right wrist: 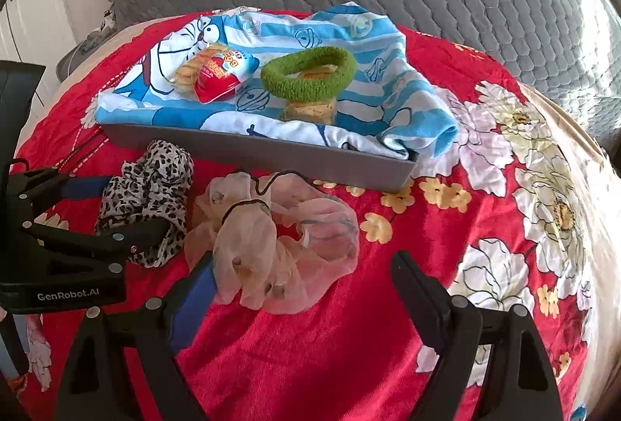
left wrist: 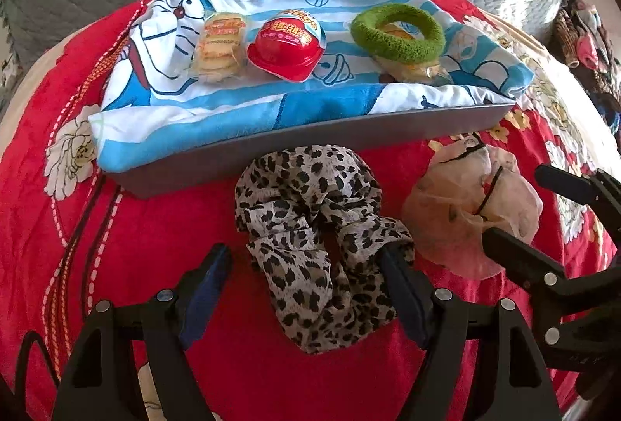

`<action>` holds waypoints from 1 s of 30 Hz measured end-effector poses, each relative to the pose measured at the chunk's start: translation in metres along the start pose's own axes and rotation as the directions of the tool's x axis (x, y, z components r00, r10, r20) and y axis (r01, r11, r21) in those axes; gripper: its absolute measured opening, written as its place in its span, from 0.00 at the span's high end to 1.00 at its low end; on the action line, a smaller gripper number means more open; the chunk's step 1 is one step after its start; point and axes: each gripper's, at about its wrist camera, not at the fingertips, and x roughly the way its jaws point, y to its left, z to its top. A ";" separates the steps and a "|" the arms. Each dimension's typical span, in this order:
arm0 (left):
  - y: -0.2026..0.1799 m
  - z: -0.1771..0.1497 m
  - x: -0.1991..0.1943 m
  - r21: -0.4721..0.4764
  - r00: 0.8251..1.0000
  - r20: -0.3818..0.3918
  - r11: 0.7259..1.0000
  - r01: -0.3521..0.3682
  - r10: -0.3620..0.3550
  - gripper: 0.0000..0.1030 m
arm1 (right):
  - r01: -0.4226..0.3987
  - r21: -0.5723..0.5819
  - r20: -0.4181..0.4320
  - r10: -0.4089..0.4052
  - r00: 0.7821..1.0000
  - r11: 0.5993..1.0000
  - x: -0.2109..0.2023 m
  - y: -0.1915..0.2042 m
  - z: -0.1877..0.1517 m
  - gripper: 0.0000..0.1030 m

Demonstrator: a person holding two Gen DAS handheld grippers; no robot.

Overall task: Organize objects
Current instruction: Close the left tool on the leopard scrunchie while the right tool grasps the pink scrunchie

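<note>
While both grippers' fingers spread, empty: left gripper [left wrist: 306, 258] astride leopard scrunchie [left wrist: 314, 227]; right gripper [right wrist: 306, 265] over pink scrunchie [right wrist: 271, 238].

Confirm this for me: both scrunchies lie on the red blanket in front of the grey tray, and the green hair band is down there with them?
Not quite. The green hair band lies on the blue cartoon cloth in the grey tray, as the left wrist view shows. Both scrunchies, leopard and pink, do lie on the red blanket.

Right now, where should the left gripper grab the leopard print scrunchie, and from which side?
Grip the bunched fabric band of the leopard print scrunchie beside its centre hole, coming down from above. It lies flat and crumpled on the red blanket, and the open left gripper likely spans that fold.
</note>
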 end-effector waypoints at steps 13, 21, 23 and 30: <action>0.001 0.009 0.013 0.008 0.999 0.025 1.000 0.030 -0.030 0.23 | -0.024 0.003 -0.008 0.024 1.000 1.000 0.017 -0.001 0.002 0.16; 0.000 0.010 0.017 0.022 0.999 0.032 0.999 0.034 -0.035 0.23 | -0.036 -0.005 -0.015 0.036 0.999 0.999 0.023 0.001 0.002 0.28; 0.001 0.011 0.017 0.023 0.999 0.036 0.999 0.037 -0.038 0.23 | -0.041 -0.004 -0.015 0.041 0.999 0.999 0.024 0.001 0.002 0.32; 0.003 0.010 0.017 0.021 0.997 0.042 0.998 0.064 -0.065 0.27 | -0.052 -0.001 -0.011 0.052 0.999 0.999 0.028 0.000 0.006 0.48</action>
